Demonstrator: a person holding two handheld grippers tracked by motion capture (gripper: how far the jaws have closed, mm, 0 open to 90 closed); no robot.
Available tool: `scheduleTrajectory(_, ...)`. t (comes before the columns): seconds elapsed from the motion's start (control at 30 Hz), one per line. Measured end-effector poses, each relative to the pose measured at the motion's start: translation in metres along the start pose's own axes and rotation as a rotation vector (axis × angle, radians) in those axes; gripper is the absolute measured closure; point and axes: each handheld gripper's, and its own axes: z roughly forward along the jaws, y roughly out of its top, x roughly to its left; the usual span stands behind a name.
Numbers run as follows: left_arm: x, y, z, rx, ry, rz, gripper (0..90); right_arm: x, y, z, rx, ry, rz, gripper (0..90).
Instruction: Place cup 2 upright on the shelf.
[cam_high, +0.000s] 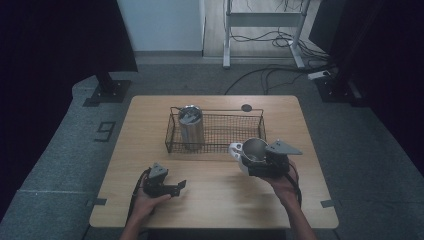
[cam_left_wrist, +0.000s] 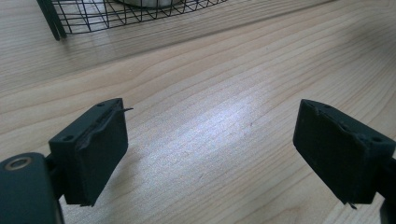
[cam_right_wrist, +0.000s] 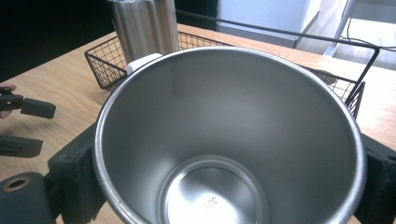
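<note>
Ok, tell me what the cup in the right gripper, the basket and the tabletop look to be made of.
Cup: metal, probably stainless steel, with a brushed satin inside, soft reflections and a rolled rim.
Basket: thin dark wire mesh on a thicker wire frame, likely coated or painted metal; you can see through it.
Tabletop: light wood grain with a slight sheen; solid wood or laminate, I cannot tell which.

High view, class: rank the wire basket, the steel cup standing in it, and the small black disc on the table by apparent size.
1. Wire basket
2. Steel cup
3. Black disc
</note>
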Motion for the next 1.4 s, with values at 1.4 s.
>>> scheduleTrajectory(1.4, 0.000, 0.000, 0.000, 0.003, 0.002, 0.001, 10.5, -0.008, 0.041, 0.008, -0.037, 0.012, -0.007, 6.7)
